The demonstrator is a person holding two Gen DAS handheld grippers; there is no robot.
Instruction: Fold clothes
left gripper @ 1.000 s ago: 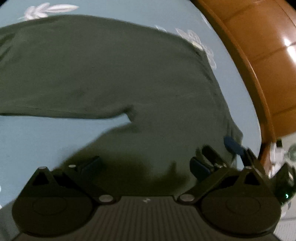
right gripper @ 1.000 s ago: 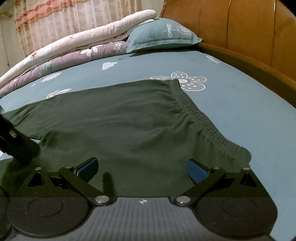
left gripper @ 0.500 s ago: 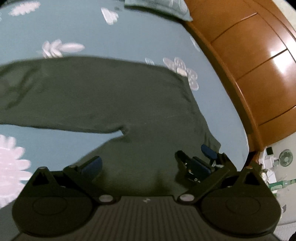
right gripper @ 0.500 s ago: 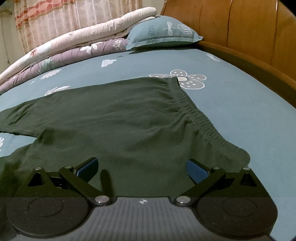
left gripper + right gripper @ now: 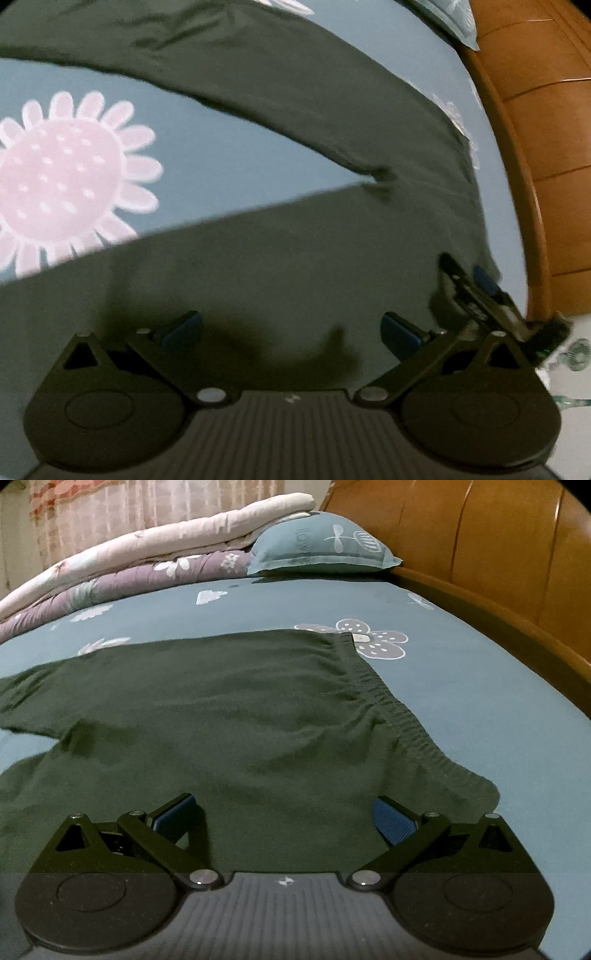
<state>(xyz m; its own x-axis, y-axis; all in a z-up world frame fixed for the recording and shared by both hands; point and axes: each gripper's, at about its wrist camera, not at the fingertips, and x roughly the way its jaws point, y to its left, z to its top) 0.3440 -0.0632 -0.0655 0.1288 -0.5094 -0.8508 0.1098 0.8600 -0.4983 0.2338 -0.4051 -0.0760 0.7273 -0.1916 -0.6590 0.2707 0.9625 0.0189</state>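
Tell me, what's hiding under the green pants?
The green pants lie flat on the blue flowery bedsheet. One grey flower print peeks out beside the waistband. Whatever sits beneath the cloth is covered, so more flowers there cannot be seen.

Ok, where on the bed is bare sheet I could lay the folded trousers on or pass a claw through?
Bare bed sheet runs between the dark green trousers waistband and the wooden bed frame, and beyond them up to the pillow and folded quilts. A wedge of sheet lies between the two legs. Near the crotch the wedge closes.
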